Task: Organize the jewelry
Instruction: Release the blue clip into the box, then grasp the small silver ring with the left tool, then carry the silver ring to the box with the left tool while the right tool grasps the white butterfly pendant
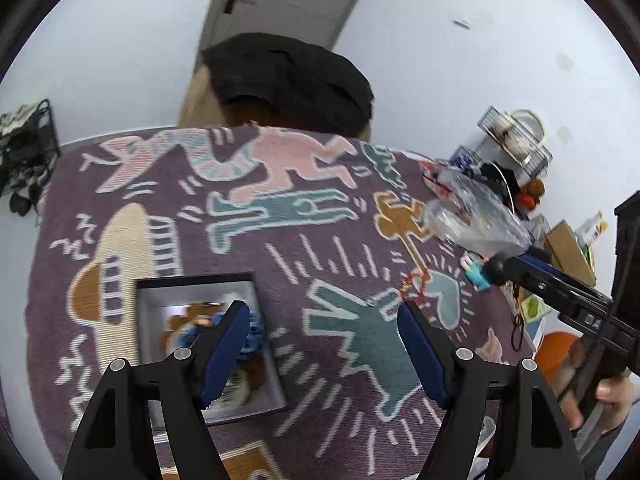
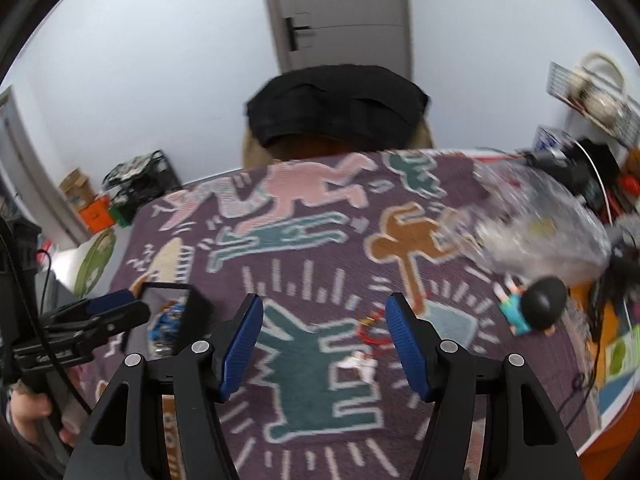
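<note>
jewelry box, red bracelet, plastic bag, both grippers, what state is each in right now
jewelry box: open, lid off, already holding a blue piece and other jewelry
red bracelet: loose on the patterned rug, ungripped
clear plastic bag: crumpled, lying on the rug
left gripper: fingers open, holding nothing
right gripper: fingers open, holding nothing

A purple rug [image 1: 248, 248] patterned with pink, teal and tan figures covered the table. Past its far edge stood a chair, black cloth [image 1: 288, 76] draped over its back, and behind that a grey door [image 2: 340, 16] in a white wall. Near the rug's right edge lay a crumpled clear plastic bag [image 1: 476, 212], and just in front of it a small doll [image 2: 532, 308] with black hair and a turquoise top. A wire basket [image 1: 516, 136] sat beyond the far right corner. Off left, a black rack [image 1: 28, 152] stood against the wall.
</note>
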{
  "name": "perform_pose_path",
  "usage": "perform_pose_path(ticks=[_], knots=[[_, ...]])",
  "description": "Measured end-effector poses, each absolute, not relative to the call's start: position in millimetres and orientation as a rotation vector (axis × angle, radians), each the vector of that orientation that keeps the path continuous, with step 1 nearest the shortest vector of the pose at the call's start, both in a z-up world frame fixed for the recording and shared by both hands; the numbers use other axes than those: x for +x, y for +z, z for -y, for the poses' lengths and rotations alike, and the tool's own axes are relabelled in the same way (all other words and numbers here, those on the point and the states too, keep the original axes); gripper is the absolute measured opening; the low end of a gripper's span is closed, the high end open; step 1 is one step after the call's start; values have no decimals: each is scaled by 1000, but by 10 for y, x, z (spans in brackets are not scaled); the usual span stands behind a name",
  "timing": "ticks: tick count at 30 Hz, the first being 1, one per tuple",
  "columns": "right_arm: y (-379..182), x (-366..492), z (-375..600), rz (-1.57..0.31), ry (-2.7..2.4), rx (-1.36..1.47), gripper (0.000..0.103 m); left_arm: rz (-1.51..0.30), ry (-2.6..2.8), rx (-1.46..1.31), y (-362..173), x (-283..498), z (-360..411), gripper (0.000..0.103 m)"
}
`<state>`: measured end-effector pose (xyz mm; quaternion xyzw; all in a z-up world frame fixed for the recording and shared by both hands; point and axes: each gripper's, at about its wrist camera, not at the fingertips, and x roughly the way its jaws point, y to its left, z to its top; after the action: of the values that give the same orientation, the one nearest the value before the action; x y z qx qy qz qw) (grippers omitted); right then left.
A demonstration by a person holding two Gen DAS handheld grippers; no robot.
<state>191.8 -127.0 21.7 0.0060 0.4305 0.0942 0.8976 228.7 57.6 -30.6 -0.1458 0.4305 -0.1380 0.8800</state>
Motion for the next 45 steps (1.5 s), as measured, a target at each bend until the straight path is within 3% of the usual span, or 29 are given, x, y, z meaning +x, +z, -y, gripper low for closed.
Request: perform_pose_path(ticks=[12,21,27,40,42,45], knots=[[-309,2019,1812,-977,134,91,63,-966,-347,-216,-552,2565,97,76],[-740,2067,1940,-1055,146,167,63,-1051,-363,-168,-862,2855,441,49],[-912,2039,2007,-1075,110,203,62,-1102,-364,-119,-1079,3034,633,39],[-1025,2026,2090,-1100,2,220,62,-1149,-249,4,-1312,3225,844,31],[-1036,2032,2079,-1108,2,234,62,-1144,-242,22,-1316,3230,872,13],[-1056,2034,2072,-1116,-7,249,62,-1147,-271,-18,-1331,3241,834,13]])
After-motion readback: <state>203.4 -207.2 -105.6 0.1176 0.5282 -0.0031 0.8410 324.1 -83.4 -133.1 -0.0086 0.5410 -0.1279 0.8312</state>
